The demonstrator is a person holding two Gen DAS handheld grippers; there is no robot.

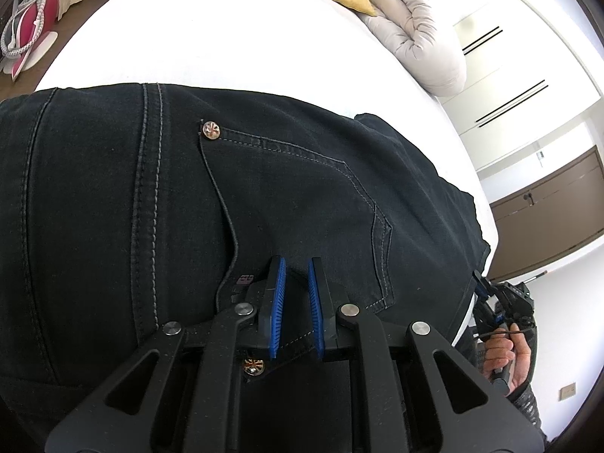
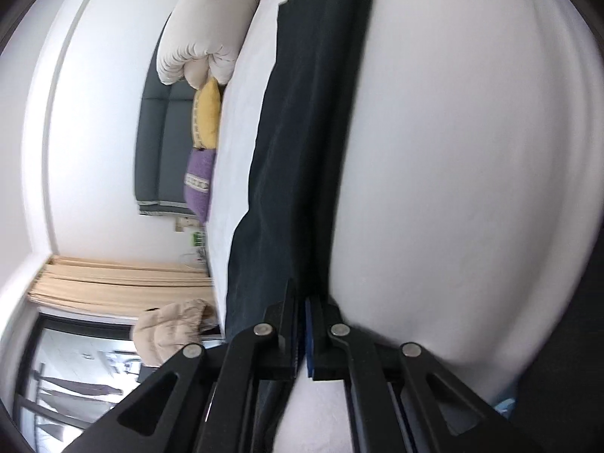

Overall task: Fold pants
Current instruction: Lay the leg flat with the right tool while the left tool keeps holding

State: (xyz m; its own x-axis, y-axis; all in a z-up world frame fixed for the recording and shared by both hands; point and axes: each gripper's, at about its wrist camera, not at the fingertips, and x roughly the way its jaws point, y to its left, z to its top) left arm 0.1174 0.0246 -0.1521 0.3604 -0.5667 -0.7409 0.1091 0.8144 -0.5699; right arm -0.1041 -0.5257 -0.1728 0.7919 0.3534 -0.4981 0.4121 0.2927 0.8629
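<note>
The black jeans [image 1: 264, 188] lay flat on the white bed [image 1: 226, 37], legs running lengthwise away from the right gripper [image 2: 302, 324], pinched shut on their edge. The left gripper [image 1: 296, 302] clamped the waistband.

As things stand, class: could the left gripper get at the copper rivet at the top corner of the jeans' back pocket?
Probably not yet: the left gripper is clamped on the jeans' waistband. The rivet lies uncovered ahead, so only that grip stops it.
</note>
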